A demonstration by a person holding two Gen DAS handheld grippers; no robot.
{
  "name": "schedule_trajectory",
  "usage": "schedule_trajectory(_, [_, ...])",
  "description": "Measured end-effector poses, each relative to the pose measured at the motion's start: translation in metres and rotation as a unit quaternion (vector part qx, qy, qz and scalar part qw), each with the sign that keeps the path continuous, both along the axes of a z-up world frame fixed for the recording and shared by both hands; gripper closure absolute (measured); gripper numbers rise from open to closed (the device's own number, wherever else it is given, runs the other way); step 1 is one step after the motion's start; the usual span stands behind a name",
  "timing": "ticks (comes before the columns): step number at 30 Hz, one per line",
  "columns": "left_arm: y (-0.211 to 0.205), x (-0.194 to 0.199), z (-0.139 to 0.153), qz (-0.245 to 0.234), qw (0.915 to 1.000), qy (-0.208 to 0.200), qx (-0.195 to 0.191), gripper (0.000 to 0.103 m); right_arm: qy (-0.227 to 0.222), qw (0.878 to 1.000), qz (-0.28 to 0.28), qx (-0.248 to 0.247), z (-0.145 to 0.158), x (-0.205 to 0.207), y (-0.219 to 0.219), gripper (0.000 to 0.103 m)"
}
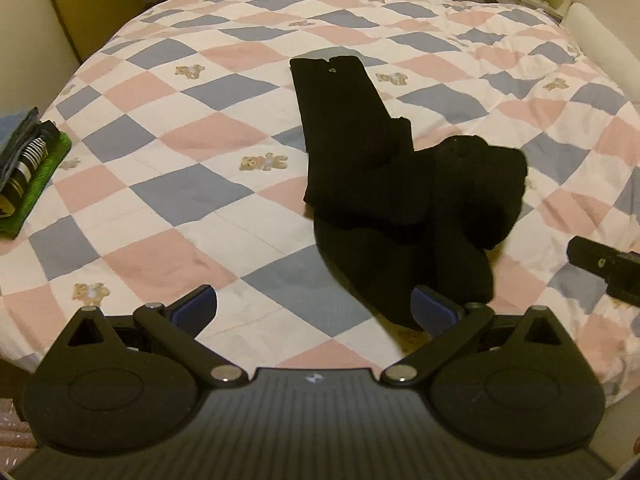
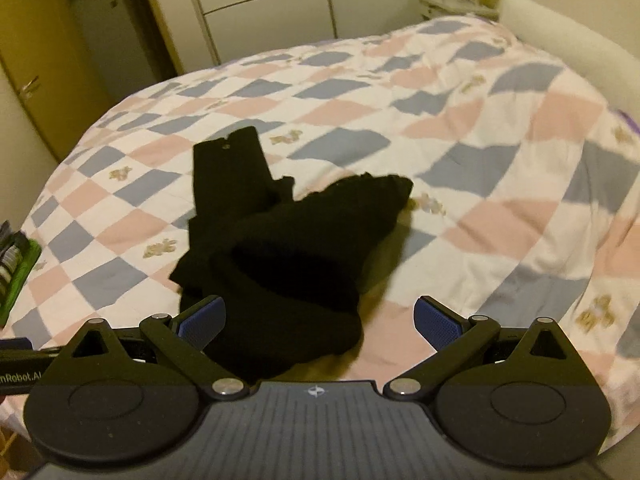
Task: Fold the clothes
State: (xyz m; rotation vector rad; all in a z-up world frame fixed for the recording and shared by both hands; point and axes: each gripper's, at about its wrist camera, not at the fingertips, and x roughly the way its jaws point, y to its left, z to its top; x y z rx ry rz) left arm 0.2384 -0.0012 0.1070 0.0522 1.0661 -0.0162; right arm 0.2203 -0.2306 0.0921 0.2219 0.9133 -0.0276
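1. Blue ribbed pads line the jaws of the left gripper (image 1: 314, 310), which stand wide apart and hold nothing; its right pad (image 1: 434, 312) sits just at the near edge of the black garment (image 1: 384, 184), though contact cannot be told.
2. The right gripper (image 2: 318, 322) shows the same blue pads, jaws likewise spread and empty, with the near end of the black garment (image 2: 288, 256) lying between them, closer to the left pad (image 2: 200, 322).
3. The garment is a pair of black trousers, partly folded: one flat, straight length runs away across the bed to a waistband with a small pale button (image 1: 331, 69), while the nearer part is bunched and doubled over itself in a rumpled heap.
4. It rests near the middle of the quilt (image 1: 192, 200), a patchwork of pink, blue-grey and white squares with small teddy-bear motifs, which covers the bed.
5. In the left wrist view the tip of the right gripper (image 1: 608, 268) shows at the right edge, apart from the garment.
6. At the quilt's left edge sits a stack of folded clothes (image 1: 28, 168), with green cloth at the bottom and striped and blue pieces above.
7. Beyond the bed stand a yellowish door (image 2: 36, 60) and pale wardrobe panels (image 2: 272, 8).
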Motion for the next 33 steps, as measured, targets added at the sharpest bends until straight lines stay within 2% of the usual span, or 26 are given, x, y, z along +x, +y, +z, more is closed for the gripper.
schedule_trajectory(6, [-0.007,-0.011,0.04,0.013,0.9999,0.003,-0.006,0.001,0.021,0.999,0.022,0.014,0.033,-0.003,-0.007,0.0])
schedule_trajectory(12, [-0.014,-0.02,0.048,0.019,0.9998,0.008,-0.003,0.001,0.035,0.998,0.026,0.033,0.036,-0.008,-0.016,0.0])
schedule_trajectory(21, [0.0,-0.012,0.037,0.0,0.9992,0.037,-0.012,0.001,0.06,0.997,0.01,0.039,0.03,-0.005,-0.01,0.0])
schedule_trajectory(33, [0.043,0.062,-0.004,-0.057,0.9951,0.08,-0.013,0.001,0.097,0.994,-0.038,0.032,0.001,0.039,0.026,0.001])
